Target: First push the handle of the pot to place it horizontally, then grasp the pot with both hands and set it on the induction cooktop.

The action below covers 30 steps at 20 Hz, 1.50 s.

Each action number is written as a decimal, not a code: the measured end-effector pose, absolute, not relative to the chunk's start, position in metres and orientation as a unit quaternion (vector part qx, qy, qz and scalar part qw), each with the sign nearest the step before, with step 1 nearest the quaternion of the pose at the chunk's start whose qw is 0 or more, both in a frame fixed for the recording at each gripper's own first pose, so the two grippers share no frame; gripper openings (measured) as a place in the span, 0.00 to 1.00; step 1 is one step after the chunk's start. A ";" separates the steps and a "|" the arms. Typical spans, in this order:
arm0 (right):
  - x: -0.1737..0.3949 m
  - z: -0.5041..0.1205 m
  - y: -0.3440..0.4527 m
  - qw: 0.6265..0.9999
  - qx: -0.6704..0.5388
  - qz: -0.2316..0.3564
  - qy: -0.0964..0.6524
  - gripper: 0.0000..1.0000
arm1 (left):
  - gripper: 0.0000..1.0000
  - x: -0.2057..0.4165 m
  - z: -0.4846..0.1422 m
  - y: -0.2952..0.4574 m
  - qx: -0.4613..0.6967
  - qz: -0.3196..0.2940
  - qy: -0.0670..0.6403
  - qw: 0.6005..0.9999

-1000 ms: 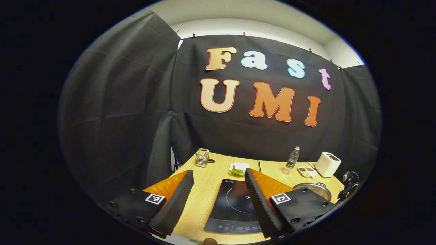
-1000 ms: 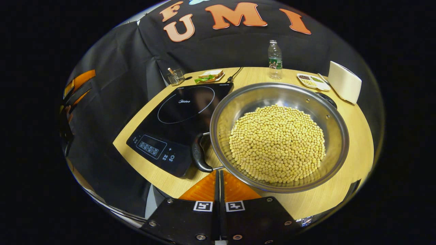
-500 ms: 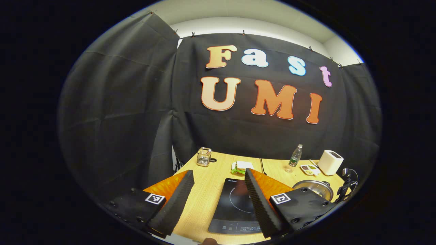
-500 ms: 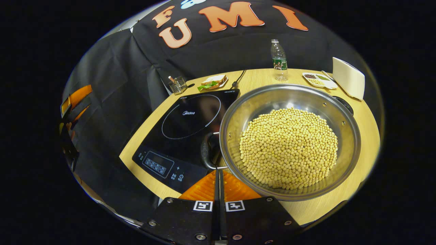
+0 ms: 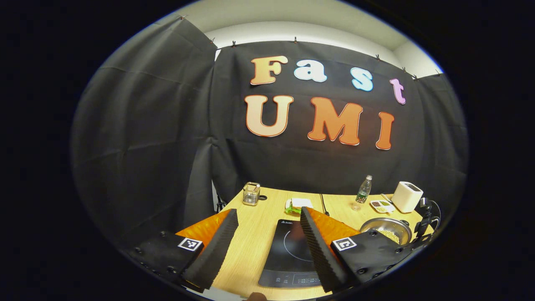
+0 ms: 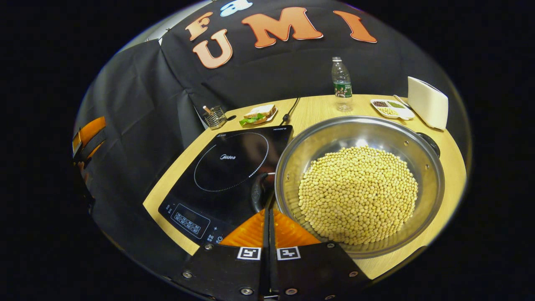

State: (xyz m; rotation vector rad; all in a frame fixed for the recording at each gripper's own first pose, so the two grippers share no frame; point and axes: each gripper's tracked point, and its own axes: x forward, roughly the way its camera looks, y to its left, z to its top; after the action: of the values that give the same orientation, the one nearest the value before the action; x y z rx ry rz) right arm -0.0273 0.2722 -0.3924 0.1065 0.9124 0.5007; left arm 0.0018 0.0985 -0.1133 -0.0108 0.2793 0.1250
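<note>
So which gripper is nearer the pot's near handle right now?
Right. The right gripper, fingers closed together, sits right at the pot's near handle. The left gripper hangs open off the cooktop's far side, away from the pot.

Shiny metal pot (image 6: pixel 422 167), glossy black cooktop (image 6: pixel 209 184), matt wood table (image 6: pixel 317 109)
</note>
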 end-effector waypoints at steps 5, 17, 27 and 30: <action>-0.011 -0.395 0.269 0.876 0.051 0.221 0.425 0.00 | 0.99 0.001 -0.111 0.100 -0.003 0.059 0.133 0.989; 0.023 -0.405 0.262 0.897 0.050 0.182 0.400 0.00 | 0.98 0.009 -0.125 0.077 -0.005 0.029 0.146 0.989; 0.035 -0.400 0.263 0.896 0.070 0.186 0.396 0.00 | 0.99 0.040 -0.153 0.003 -0.056 -0.024 0.143 0.988; 0.035 -0.380 0.244 0.899 0.087 0.189 0.385 0.00 | 0.98 0.053 -0.173 -0.028 -0.062 -0.040 0.153 0.986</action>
State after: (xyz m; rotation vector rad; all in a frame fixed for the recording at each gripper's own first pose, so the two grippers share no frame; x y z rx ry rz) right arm 0.0352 0.2439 -0.3798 0.1796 0.7972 0.3916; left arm 0.0534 -0.0284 -0.1731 -0.1252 0.3066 -0.0802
